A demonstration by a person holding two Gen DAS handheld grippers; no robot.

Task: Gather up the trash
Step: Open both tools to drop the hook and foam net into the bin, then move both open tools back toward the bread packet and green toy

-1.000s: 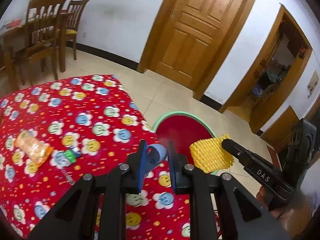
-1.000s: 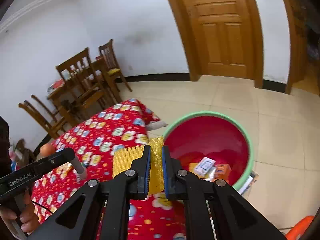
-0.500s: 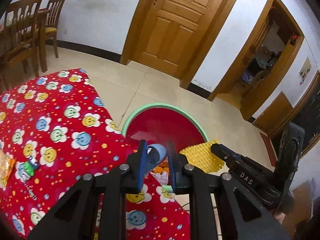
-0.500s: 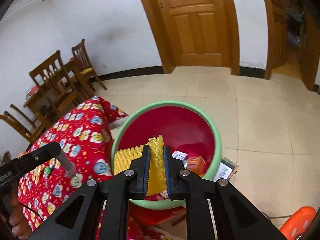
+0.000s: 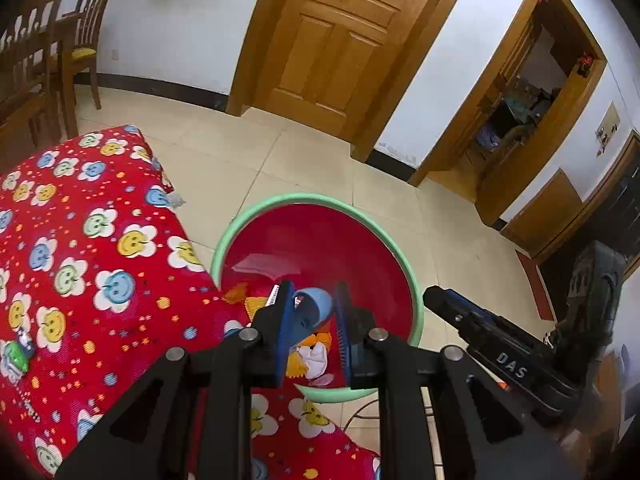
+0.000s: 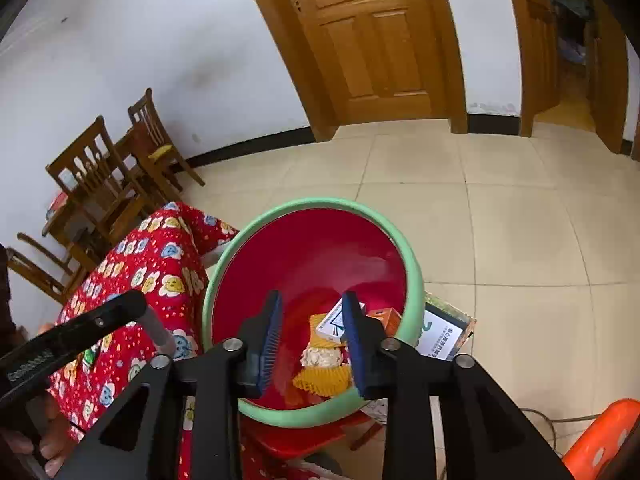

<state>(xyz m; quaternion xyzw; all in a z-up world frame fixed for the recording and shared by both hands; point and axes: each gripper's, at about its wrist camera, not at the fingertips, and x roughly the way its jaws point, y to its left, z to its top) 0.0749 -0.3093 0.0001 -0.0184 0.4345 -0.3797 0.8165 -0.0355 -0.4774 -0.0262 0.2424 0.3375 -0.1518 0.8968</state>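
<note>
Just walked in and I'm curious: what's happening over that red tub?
A person with a gripper in each hand is dropping trash into the red tub. The right gripper has just been opening, nothing between its jaws; the yellow foam wrap lies inside. The left gripper holds a small blue cup above the tub.

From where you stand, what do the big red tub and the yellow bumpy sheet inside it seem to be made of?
Big red tub with the green rim: probably moulded plastic, since its smooth inner wall shows soft glossy highlights. Yellow bumpy sheet: looks like soft foam netting or cushioning wrap, matte, ridged and crumpled; the exact material is unclear.
</note>
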